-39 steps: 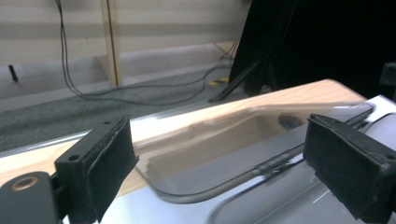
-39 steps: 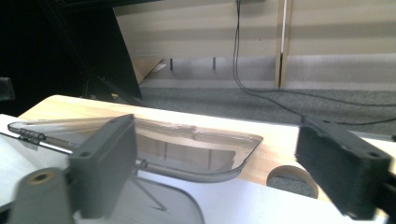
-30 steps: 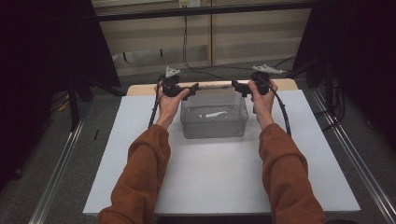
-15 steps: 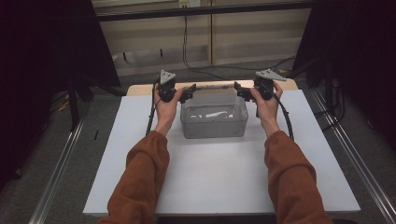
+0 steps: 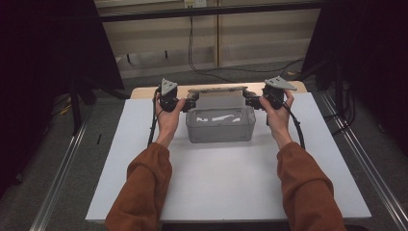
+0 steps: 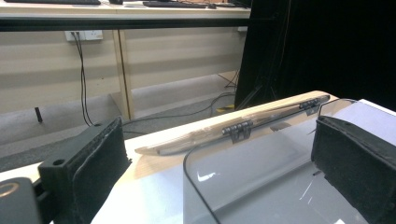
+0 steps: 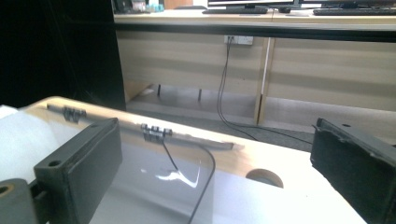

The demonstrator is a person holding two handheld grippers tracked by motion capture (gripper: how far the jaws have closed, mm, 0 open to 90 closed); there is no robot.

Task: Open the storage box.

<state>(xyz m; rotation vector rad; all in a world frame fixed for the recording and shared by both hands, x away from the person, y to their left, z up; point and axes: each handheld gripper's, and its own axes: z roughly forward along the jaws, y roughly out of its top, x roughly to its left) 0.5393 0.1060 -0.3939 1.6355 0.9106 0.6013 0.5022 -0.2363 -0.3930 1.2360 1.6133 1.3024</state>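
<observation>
High view: a clear plastic box [image 5: 220, 124] sits toward the far middle of the white bench [image 5: 226, 183], its hinged lid [image 5: 219, 99] swung up and leaning back. The box's long axis runs left to right, and the left gripper [image 5: 188, 102] and right gripper [image 5: 251, 101] flank its two far corners, jaws pointing inward at the lid's ends. Both stand about equally near.

Left gripper view: the jaws stand wide apart, gripping nothing. The lid's curved edge [image 6: 205, 154] rises between them, nearer the right-hand pad, with the black hinges [image 6: 238, 129] along the back rim farther off.

Right gripper view: these jaws are also spread and empty. The lid's corner edge [image 7: 208, 182] lies between them, closer to the left-hand pad, hinges [image 7: 156, 132] beyond. I judge each gripper needs to close on its own end of the lid.
</observation>
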